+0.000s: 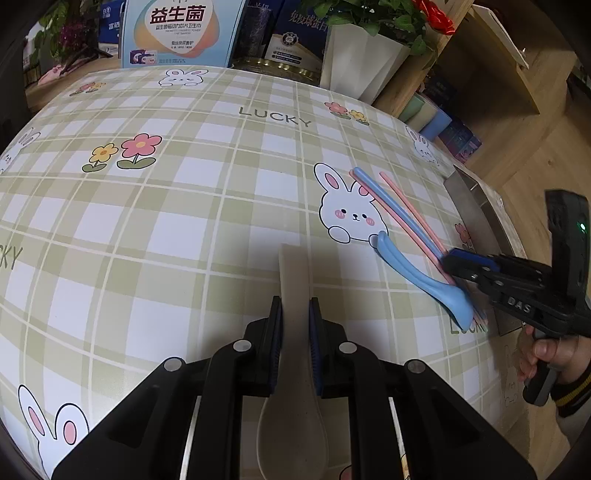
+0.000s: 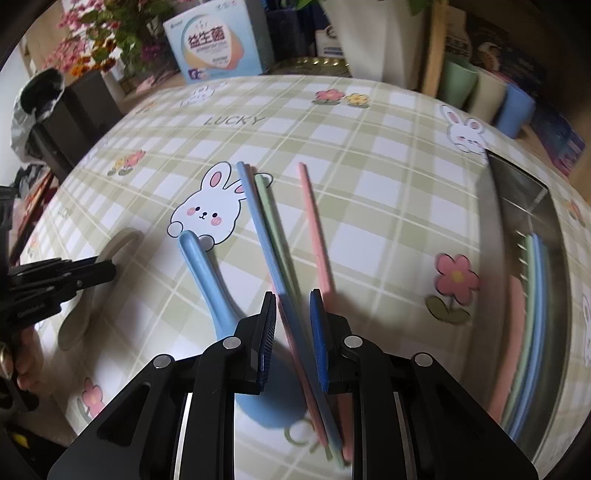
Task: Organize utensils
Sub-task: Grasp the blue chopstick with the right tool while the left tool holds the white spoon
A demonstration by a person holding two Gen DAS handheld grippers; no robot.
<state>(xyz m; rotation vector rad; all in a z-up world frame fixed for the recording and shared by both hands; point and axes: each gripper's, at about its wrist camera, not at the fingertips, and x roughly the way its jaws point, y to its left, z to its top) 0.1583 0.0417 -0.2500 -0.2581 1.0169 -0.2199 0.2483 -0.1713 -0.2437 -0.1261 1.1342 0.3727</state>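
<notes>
My left gripper [image 1: 295, 314] is shut on the handle of a beige spoon [image 1: 293, 280], whose bowl lies under the jaws; the spoon also shows at the left of the right wrist view [image 2: 110, 251]. My right gripper [image 2: 293, 317] is open, its jaws either side of a bundle of blue, green and pink chopsticks [image 2: 273, 254] lying on the checked tablecloth [image 2: 369, 206]. One pink chopstick [image 2: 314, 229] lies apart to the right. A blue spoon [image 2: 207, 280] lies to the left of the bundle. In the left wrist view the right gripper [image 1: 452, 264] sits at the chopsticks' near ends.
A metal tray [image 2: 524, 206] at the table's right edge holds pink, green and blue utensils [image 2: 524, 332]. Boxes [image 1: 177, 33], a white plant pot [image 1: 358, 62] and coloured cups [image 2: 480, 92] stand behind the table. A black object [image 2: 55, 122] is at the left.
</notes>
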